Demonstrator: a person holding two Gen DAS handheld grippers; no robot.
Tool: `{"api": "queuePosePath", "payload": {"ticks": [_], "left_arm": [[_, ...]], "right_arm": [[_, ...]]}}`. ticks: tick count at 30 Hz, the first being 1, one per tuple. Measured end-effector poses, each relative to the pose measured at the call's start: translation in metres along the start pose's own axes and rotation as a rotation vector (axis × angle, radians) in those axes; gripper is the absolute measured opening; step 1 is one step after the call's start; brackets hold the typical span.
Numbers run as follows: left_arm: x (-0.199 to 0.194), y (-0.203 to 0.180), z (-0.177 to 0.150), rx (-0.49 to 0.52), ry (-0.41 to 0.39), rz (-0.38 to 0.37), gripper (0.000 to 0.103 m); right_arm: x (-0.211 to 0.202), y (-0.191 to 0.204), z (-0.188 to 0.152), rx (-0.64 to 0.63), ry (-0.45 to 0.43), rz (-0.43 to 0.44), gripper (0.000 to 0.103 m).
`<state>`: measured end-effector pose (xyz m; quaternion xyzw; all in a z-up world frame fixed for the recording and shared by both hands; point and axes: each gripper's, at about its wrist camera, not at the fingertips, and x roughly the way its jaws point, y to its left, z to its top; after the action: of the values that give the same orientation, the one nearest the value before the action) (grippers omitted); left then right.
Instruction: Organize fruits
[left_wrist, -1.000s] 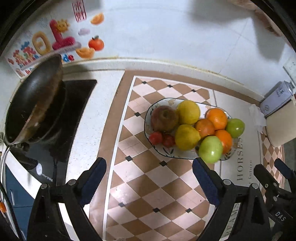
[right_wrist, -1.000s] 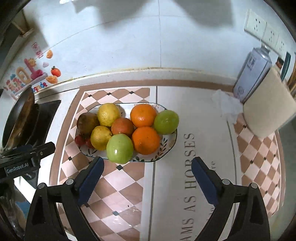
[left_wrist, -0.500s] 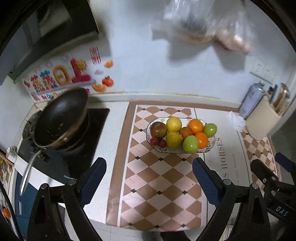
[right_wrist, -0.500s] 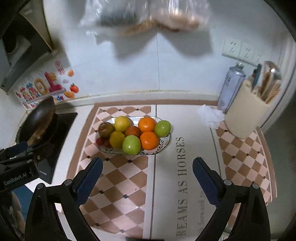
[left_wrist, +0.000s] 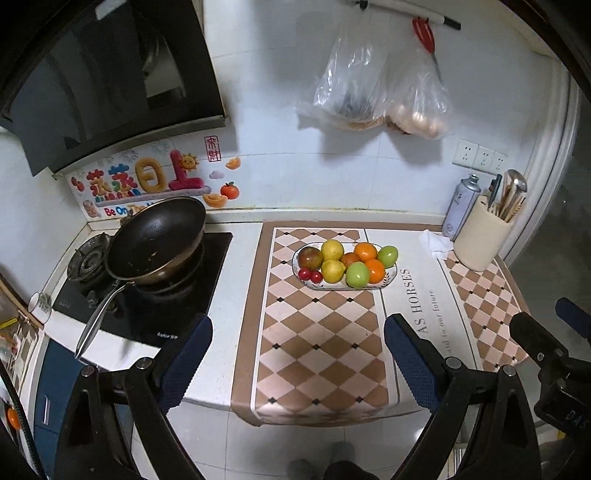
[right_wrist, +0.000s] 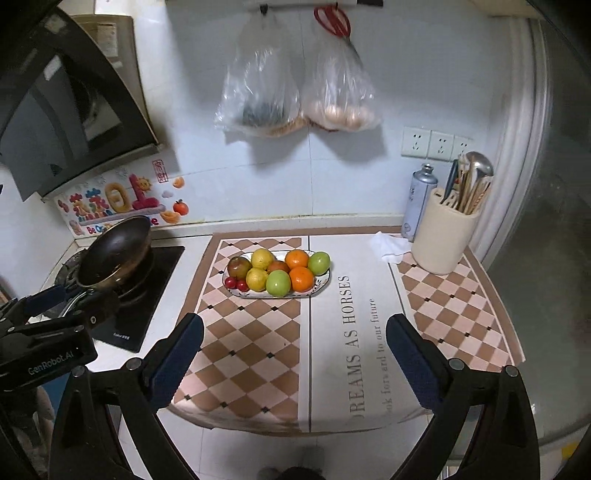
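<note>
Brown-and-pink checkered mat (left_wrist: 317, 343) with small black diamonds, white lettered panel. Yellow lemons (left_wrist: 332, 250), orange oranges (left_wrist: 365, 252), green apples (left_wrist: 357, 274), red cherry tomatoes (left_wrist: 309, 274). Black pan (left_wrist: 157, 238), cream utensil holder (left_wrist: 480, 240).

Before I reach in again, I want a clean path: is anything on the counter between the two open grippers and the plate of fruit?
Nothing visible is. Between the left gripper, the right gripper and the fruit plate lies only the flat checkered mat. The pan and utensil holder stand off to the sides.
</note>
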<state>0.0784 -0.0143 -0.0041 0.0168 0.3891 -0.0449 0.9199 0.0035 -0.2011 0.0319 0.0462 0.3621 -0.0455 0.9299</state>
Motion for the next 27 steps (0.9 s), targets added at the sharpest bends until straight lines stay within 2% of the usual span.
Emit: {"api": "queuePosePath", "payload": {"ticks": [5, 11, 19, 27], "left_arm": [[-0.028, -0.002, -0.014, -0.003, -0.022, 0.014, 0.095], [-0.044, 0.0, -0.025, -0.028, -0.03, 0.027, 0.095], [-0.038, -0.003, -0.025, -0.04, -0.011, 0.041, 0.095], [-0.012, -0.005, -0.005, -0.046, 0.001, 0.059, 0.095]], "right_arm": [[-0.037, 0.002, -0.012, -0.012, -0.021, 0.031, 0.101], [-0.057, 0.002, -0.017, -0.026, -0.029, 0.058, 0.101], [-0.047, -0.006, -0.016, -0.017, 0.004, 0.084, 0.102], [-0.018, -0.013, 0.01, -0.005, -0.003, 0.076, 0.102]]}}
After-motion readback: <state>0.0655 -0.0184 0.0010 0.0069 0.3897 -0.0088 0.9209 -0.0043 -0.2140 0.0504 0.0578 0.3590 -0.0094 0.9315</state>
